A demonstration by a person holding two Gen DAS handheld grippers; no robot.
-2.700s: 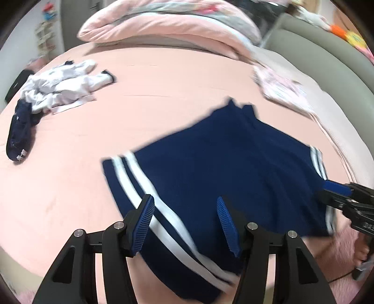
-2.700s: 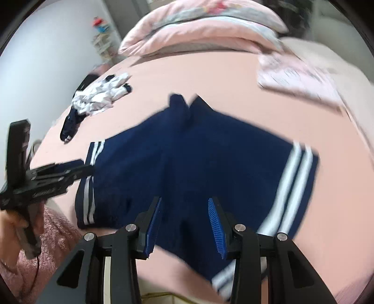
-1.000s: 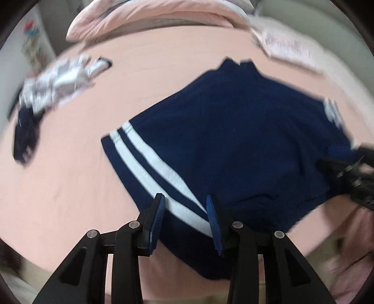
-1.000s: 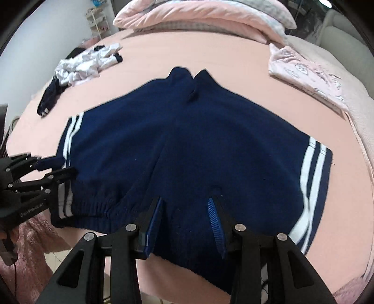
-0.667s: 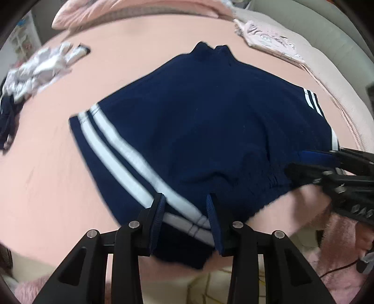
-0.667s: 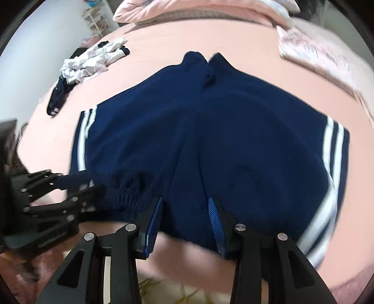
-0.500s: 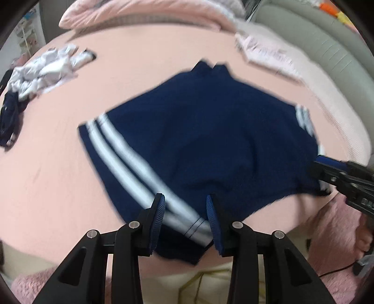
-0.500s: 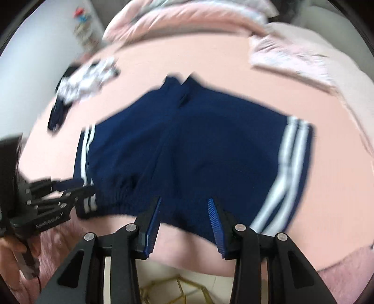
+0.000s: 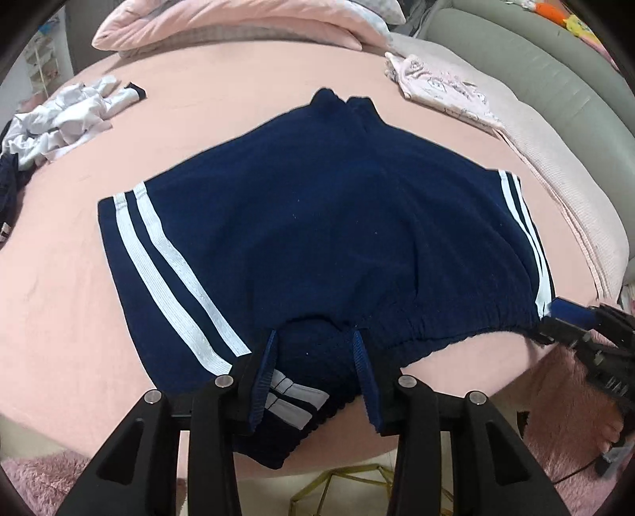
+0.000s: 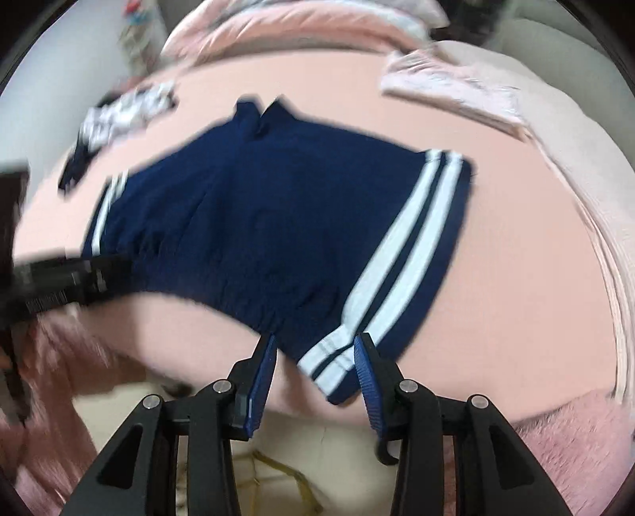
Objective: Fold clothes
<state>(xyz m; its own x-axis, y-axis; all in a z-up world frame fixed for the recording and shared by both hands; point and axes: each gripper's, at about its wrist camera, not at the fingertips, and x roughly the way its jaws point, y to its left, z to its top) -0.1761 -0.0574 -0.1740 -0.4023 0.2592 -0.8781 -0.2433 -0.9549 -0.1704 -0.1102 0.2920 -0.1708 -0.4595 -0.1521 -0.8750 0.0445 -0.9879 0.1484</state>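
Note:
Navy shorts (image 9: 337,222) with white side stripes lie flat on the pink bed (image 9: 59,317), with the elastic waistband at the near edge. My left gripper (image 9: 314,335) hangs over the waistband's left corner. Its jaws are opening, with the bunched navy cloth between them and the pads not seen pressing it. In the blurred right wrist view, my right gripper (image 10: 317,337) is open over the striped right corner of the shorts (image 10: 278,206). The right gripper (image 9: 571,317) also shows at the waistband's right end, and the left gripper (image 10: 79,270) shows at the left.
A white and navy heap of clothes (image 9: 67,115) lies at the back left, and a pink printed garment (image 9: 444,87) at the back right. Pink bedding (image 9: 238,24) is piled at the head. A fuzzy pink rug (image 9: 563,397) and a gold wire frame (image 9: 357,488) are below the bed's edge.
The right gripper has swung right from the middle of the waistband to the striped right corner. The left gripper has shifted from the left stripes onto the waistband corner.

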